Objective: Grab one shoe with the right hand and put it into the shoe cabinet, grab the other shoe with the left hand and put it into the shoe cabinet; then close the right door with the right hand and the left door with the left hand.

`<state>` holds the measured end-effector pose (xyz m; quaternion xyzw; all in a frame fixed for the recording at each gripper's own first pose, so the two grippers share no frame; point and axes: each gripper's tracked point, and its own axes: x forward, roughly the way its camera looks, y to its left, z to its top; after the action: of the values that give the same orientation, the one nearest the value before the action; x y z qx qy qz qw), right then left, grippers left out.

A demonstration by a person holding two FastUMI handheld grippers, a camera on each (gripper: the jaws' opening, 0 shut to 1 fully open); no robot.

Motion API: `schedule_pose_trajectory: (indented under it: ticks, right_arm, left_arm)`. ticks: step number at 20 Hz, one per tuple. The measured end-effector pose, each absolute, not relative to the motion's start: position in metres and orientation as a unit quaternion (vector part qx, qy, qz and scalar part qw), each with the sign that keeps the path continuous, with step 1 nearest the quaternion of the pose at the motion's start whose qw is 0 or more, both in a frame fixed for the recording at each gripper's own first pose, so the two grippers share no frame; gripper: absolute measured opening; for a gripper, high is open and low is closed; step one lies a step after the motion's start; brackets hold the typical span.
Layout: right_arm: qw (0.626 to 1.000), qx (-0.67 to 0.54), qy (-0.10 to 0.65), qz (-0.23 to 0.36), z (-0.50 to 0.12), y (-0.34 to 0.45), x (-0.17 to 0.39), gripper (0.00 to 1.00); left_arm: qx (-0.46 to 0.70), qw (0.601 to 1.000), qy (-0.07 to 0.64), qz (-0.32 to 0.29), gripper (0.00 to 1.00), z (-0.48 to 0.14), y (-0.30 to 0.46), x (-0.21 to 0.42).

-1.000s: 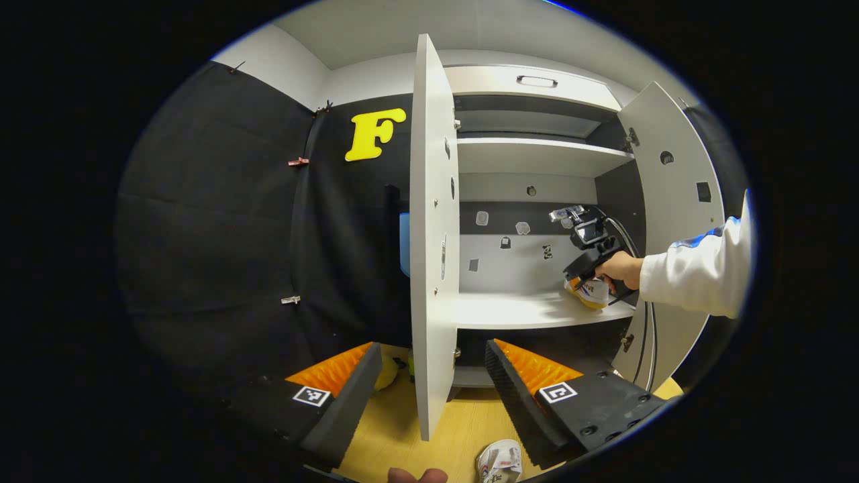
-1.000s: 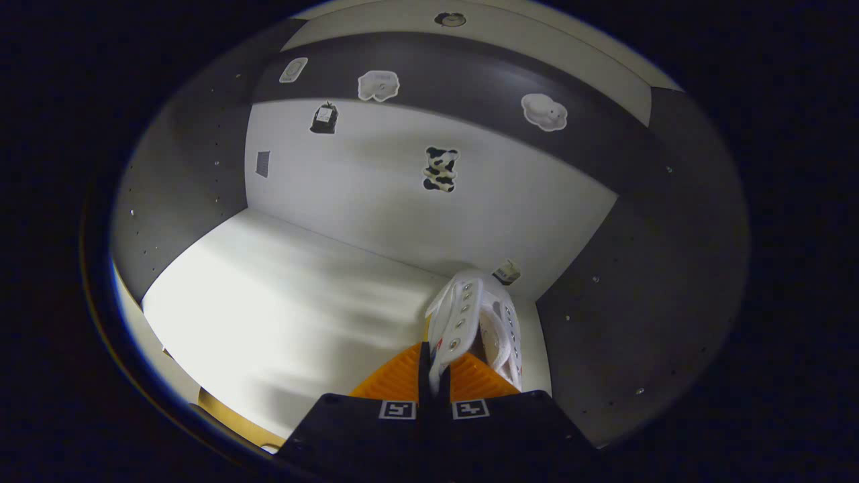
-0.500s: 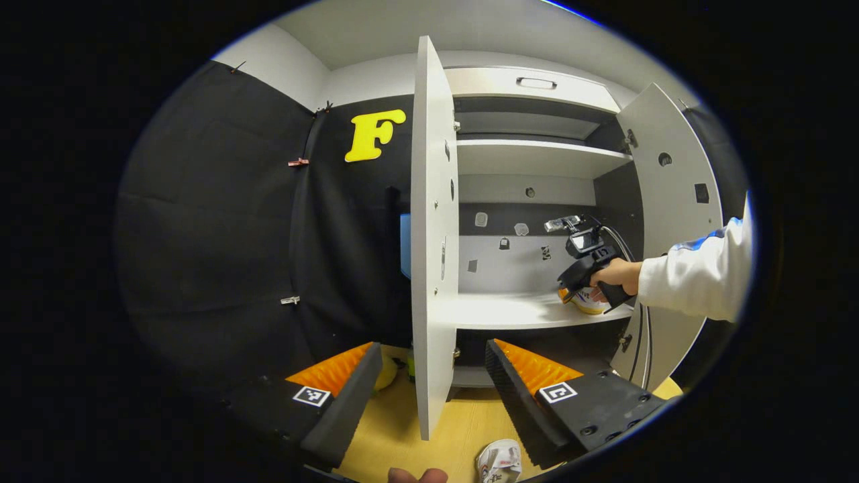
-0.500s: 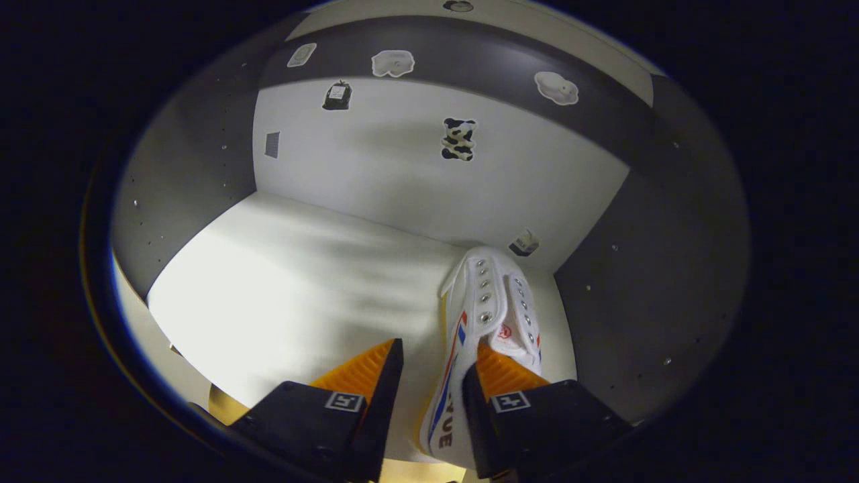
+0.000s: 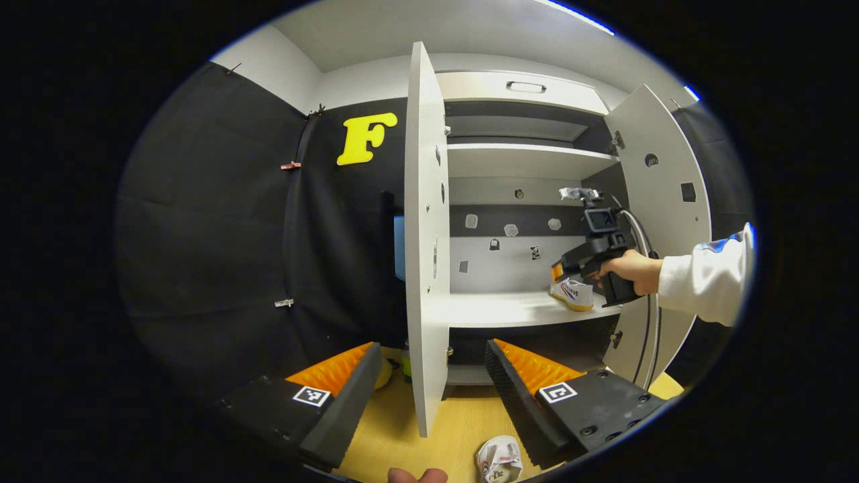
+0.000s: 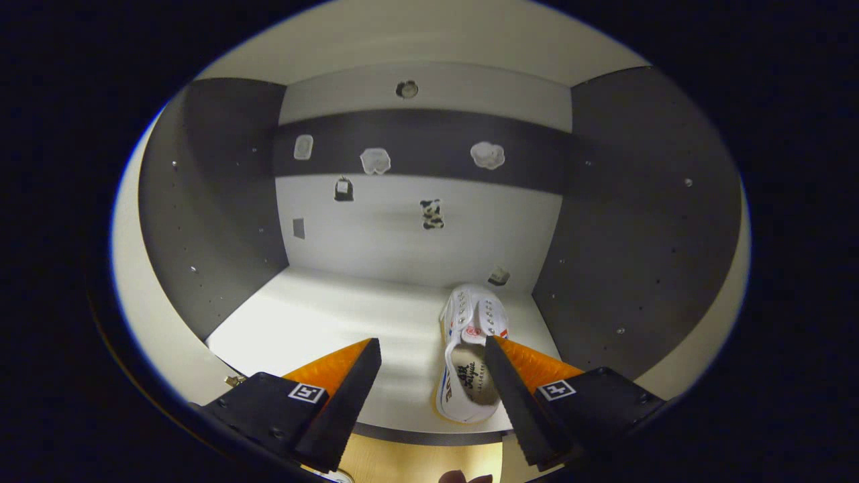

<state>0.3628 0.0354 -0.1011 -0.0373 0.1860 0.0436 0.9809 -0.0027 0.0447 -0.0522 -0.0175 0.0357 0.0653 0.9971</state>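
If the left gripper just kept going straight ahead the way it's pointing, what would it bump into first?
Most likely the edge of the cabinet's open left door, which stands edge-on right between the open fingers of the left gripper. How far off it stands is unclear.

Cloth-walled booth (image 5: pixel 201 221) with shoe cabinet (image 5: pixel 523 161)

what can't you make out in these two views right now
- Second shoe, left gripper view: cut off by the bottom edge and the left gripper's finger.
- Placed shoe, right gripper view: its right side is behind the right gripper's finger.
- Stickers on the cabinet's back wall: too small.
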Motion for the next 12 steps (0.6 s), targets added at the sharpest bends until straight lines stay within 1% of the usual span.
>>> schedule_pose_trajectory:
  ticks: [3,7,10,12]
  right_arm:
    - [0.989,-0.014,0.137,0.052,-0.07,0.04,0.32,0.98]
    - [0.995,0.004,0.082,0.057,-0.046,0.04,0.251,0.98]
    - [0.997,0.002,0.04,0.068,-0.032,0.038,0.193,0.98]
    - [0.997,0.003,0.027,0.07,-0.032,0.036,0.154,0.98]
  left_arm:
    - [-0.015,0.997,0.037,0.063,0.97,-0.054,0.045,-0.005]
    - [-0.012,0.998,0.038,0.058,0.97,-0.065,0.046,-0.01]
    - [-0.015,0.998,0.045,0.046,0.96,-0.088,0.04,-0.014]
    - [-0.02,0.998,0.053,0.036,0.96,-0.111,0.033,-0.019]
